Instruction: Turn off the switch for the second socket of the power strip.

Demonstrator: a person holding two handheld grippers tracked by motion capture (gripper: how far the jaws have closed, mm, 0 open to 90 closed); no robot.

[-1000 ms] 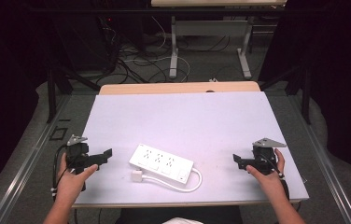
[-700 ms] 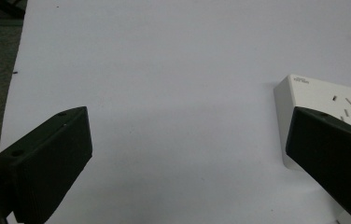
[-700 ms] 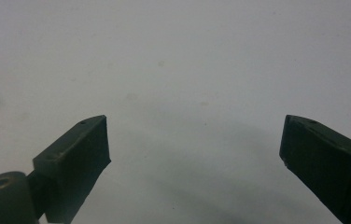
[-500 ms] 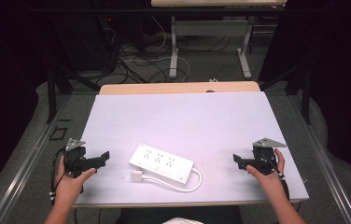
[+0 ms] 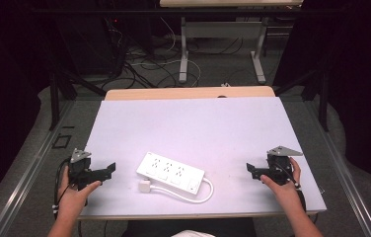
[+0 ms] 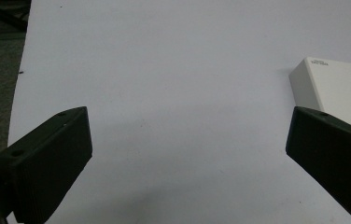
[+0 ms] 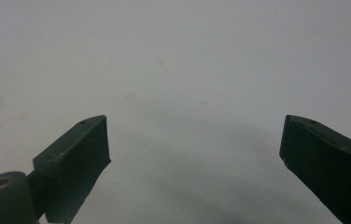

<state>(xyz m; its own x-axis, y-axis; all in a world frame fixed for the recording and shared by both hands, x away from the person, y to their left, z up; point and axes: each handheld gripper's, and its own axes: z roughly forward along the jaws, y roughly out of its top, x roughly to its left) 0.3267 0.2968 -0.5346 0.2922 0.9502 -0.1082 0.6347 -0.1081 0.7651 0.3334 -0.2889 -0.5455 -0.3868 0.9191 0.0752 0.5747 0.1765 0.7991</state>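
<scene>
Left gripper (image 5: 108, 169) and right gripper (image 5: 250, 170) (fingers spread wide) face inward.

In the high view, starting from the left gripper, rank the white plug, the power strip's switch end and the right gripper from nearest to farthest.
From the left gripper:
1. White plug, just to its right near the front edge.
2. Switch end of the power strip, farther right, past the sockets.
3. Right gripper, across the table at the right side.

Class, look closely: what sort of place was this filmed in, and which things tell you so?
Probably a lab or workshop set up for recording: a white-topped table with just a power strip on it, loose cables on the floor behind, and dark surroundings.
</scene>
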